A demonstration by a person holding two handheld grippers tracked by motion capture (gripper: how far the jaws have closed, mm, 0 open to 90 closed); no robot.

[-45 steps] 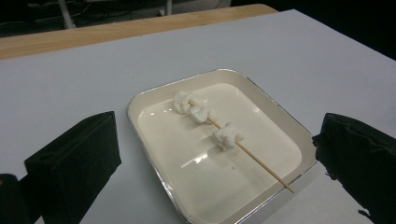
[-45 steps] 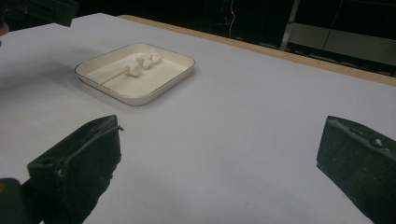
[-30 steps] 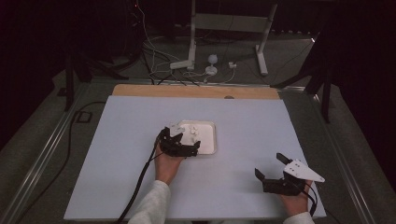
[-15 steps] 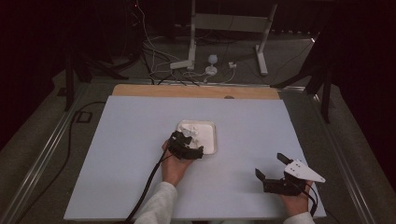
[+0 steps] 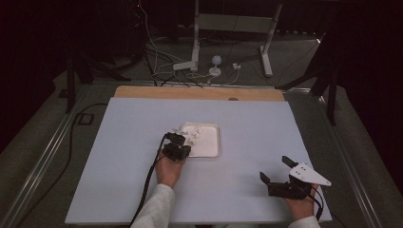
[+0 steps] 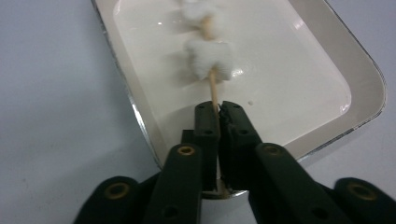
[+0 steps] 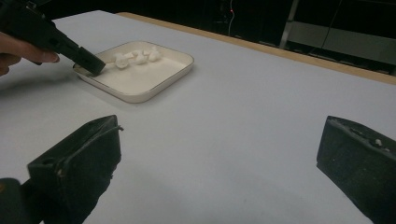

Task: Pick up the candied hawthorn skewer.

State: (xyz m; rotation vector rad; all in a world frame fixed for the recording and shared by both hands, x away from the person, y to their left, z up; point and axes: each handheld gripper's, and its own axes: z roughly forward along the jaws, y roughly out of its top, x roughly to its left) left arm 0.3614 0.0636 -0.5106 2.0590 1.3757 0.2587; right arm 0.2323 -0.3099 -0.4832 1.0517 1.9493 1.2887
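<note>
Left tool (image 6: 217, 109) has just closed its jaws onto the bare near end of the skewer (image 6: 212, 86), which lies in the white tray (image 6: 322, 60) at the counter's (image 5: 119, 142) middle; the stick runs lengthwise straight away from the tool tips, white lumps threaded along its far part. Left hand (image 5: 168, 171) reaches forward over the tray's near left corner, tool angled down. Right tool (image 5: 278, 173) rests near the counter's front right edge, jaws wide apart with nothing between them, well apart from the tray.
</note>
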